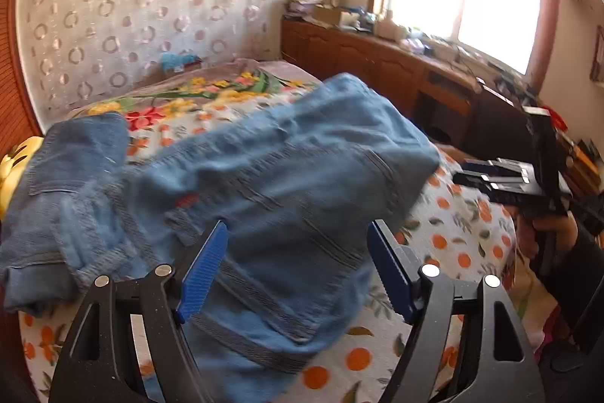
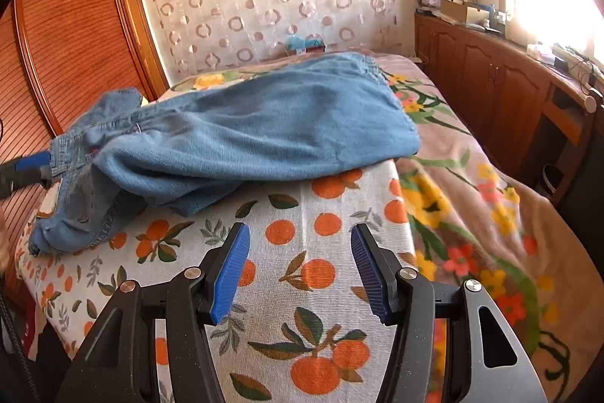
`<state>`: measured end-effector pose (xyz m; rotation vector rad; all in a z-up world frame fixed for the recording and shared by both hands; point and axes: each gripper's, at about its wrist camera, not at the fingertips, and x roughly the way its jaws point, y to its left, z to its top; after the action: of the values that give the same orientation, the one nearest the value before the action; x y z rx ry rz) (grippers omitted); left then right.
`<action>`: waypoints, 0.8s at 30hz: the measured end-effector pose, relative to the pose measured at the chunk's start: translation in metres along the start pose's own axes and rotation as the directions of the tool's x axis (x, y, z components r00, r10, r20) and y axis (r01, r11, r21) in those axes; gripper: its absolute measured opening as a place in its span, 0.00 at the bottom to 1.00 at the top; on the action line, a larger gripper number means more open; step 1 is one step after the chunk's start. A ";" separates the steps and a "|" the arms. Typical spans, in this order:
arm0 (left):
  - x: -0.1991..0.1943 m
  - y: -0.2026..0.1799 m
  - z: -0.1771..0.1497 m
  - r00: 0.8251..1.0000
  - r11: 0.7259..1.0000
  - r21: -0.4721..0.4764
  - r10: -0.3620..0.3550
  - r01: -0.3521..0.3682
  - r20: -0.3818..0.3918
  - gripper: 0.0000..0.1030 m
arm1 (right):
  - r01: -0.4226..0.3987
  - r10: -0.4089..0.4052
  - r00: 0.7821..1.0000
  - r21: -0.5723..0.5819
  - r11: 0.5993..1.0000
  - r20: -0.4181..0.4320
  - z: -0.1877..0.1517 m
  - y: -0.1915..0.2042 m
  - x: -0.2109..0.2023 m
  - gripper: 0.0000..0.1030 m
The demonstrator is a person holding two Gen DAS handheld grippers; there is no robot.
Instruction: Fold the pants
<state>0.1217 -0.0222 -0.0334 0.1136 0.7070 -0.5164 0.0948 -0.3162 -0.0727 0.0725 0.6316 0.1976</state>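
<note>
Blue denim pants (image 1: 241, 199) lie bunched on the bed, and also show in the right wrist view (image 2: 241, 135). My left gripper (image 1: 298, 248) is open just above the pants, its blue pads (image 1: 204, 270) wide apart with nothing between them. In the right wrist view its tip (image 2: 26, 169) shows at the pants' left edge by the waistband. My right gripper (image 2: 300, 252) is open and empty over the orange-print cloth, short of the pants. It also shows at the right of the left wrist view (image 1: 502, 180).
The bed carries an orange-print cloth (image 2: 324, 289) and a floral blanket (image 2: 472, 199). A wooden wardrobe (image 2: 75, 36) stands on the left. A cluttered wooden cabinet (image 2: 502, 82) runs under the bright window on the right. A curtain covers the far wall.
</note>
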 end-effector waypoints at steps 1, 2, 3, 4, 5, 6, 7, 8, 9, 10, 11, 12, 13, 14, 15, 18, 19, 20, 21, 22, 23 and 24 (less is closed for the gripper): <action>0.004 -0.007 -0.004 1.000 1.000 0.011 -0.013 0.013 -0.013 0.75 | 0.001 -0.001 1.000 -0.005 1.000 -0.002 0.001 0.000 0.000 0.56; 0.008 -0.015 -0.008 0.999 0.999 0.023 -0.028 0.028 -0.027 0.75 | 0.002 -0.002 1.000 -0.009 1.000 -0.004 0.002 0.002 0.001 0.56; 0.013 -0.022 -0.012 0.998 0.998 0.036 -0.042 0.044 -0.043 0.75 | 0.001 -0.001 1.000 -0.011 1.000 -0.006 0.004 0.004 0.003 0.56; 0.016 -0.028 -0.014 0.997 0.998 0.047 -0.048 0.051 -0.055 0.75 | -0.007 0.007 1.000 -0.011 1.000 -0.009 0.005 0.005 0.004 0.56; 0.021 -0.035 -0.018 0.996 0.997 0.062 -0.050 0.054 -0.069 0.75 | -0.021 0.021 1.000 -0.008 1.000 -0.012 0.005 0.006 0.004 0.56; 0.024 -0.039 -0.021 0.996 0.996 0.075 -0.046 0.052 -0.079 0.75 | -0.035 0.035 0.999 -0.007 0.999 -0.015 0.006 0.006 0.006 0.56; 0.027 -0.042 -0.024 0.995 0.995 0.089 -0.038 0.046 -0.088 0.72 | -0.045 0.045 0.999 -0.011 0.999 -0.019 0.006 0.008 0.007 0.56; 0.031 -0.044 -0.026 0.995 0.994 0.103 -0.024 0.034 -0.100 0.68 | -0.047 0.046 0.999 -0.021 0.999 -0.021 0.006 0.010 0.007 0.56; 0.036 -0.044 -0.029 0.993 0.993 0.114 -0.001 0.014 -0.117 0.59 | -0.043 0.042 0.999 -0.030 0.999 -0.024 0.007 0.011 0.008 0.56; 0.038 -0.043 -0.030 0.992 0.993 0.120 0.020 -0.005 -0.127 0.49 | -0.041 0.040 0.999 -0.036 0.999 -0.029 0.007 0.011 0.010 0.56; 0.040 -0.043 -0.032 0.990 0.991 0.129 0.042 -0.025 -0.131 0.43 | -0.043 0.041 0.999 -0.039 0.998 -0.036 0.007 0.011 0.011 0.56; 0.041 -0.042 -0.033 0.989 0.989 0.142 0.064 -0.045 -0.133 0.33 | -0.045 0.044 0.998 -0.038 0.998 -0.040 0.007 0.009 0.013 0.56; 0.041 -0.039 -0.032 0.988 0.988 0.145 0.069 -0.049 -0.136 0.19 | -0.046 0.045 0.998 -0.036 0.998 -0.045 0.008 0.008 0.015 0.56; 0.038 -0.035 -0.029 0.988 0.990 0.133 0.071 -0.053 -0.135 0.10 | -0.047 0.045 0.998 -0.033 0.998 -0.049 0.009 0.007 0.016 0.56; 0.032 -0.031 -0.026 0.990 0.992 0.115 0.057 -0.043 -0.126 0.06 | -0.051 0.049 0.997 -0.029 0.998 -0.054 0.010 0.005 0.018 0.56; 0.006 -0.024 -0.010 0.998 0.996 0.078 0.040 -0.035 -0.058 0.04 | -0.066 0.064 0.996 -0.029 0.997 -0.055 0.014 0.006 0.019 0.56; -0.002 -0.022 -0.004 0.998 0.997 0.073 0.041 -0.038 -0.040 0.04 | -0.071 0.069 0.996 -0.033 0.997 -0.052 0.016 0.006 0.018 0.56; -0.011 -0.019 0.004 0.999 0.997 0.067 0.042 -0.041 -0.020 0.04 | -0.081 0.079 0.996 -0.035 0.996 -0.048 0.019 0.007 0.017 0.56; -0.016 -0.016 0.009 0.999 0.997 0.062 0.044 -0.043 -0.010 0.04 | -0.098 0.097 0.994 -0.037 0.994 -0.042 0.021 0.008 0.016 0.56; -0.019 -0.014 0.013 0.999 0.997 0.058 0.048 -0.047 -0.005 0.04 | -0.113 0.111 0.993 -0.036 0.993 -0.038 0.022 0.011 0.017 0.56; -0.019 -0.011 0.018 0.999 0.997 0.055 0.054 -0.054 -0.003 0.04 | -0.127 0.126 0.991 -0.037 0.991 -0.035 0.025 0.013 0.017 0.56; -0.019 -0.008 0.022 0.998 0.997 0.049 0.061 -0.060 -0.003 0.04 | -0.138 0.137 0.990 -0.037 0.990 -0.034 0.027 0.015 0.018 0.56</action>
<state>0.1182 -0.0273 -0.0036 0.1813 0.6938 -0.4757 0.1226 -0.2983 -0.0598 0.0753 0.6538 0.3448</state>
